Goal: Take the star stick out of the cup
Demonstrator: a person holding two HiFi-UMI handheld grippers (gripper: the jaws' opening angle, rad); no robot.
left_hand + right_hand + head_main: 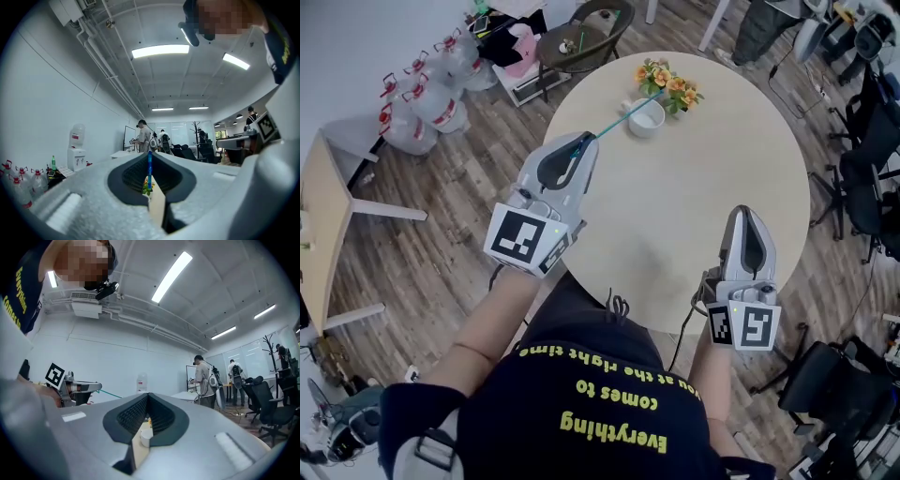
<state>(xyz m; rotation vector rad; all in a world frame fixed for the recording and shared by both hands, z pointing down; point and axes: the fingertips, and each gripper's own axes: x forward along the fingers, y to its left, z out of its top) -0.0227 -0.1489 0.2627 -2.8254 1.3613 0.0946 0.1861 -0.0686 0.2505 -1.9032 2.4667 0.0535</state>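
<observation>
A thin teal star stick (623,114) slants from my left gripper (587,139) up toward the white cup (646,119) on the round table (675,216). Its far end crosses the cup's rim beside the flowers; I cannot tell whether it is clear of the cup. The left gripper is raised over the table's left edge and shut on the stick, which shows as a blue line (149,166) between the jaws in the left gripper view. My right gripper (744,214) hovers at the table's near right edge, shut and empty. The right gripper view shows the cup (146,437) ahead.
A small pot of orange flowers (667,84) stands just behind the cup. A round chair (581,37) and several water bottles (422,94) sit beyond the table at left. A wooden side table (323,216) is at far left, office chairs (862,141) at right.
</observation>
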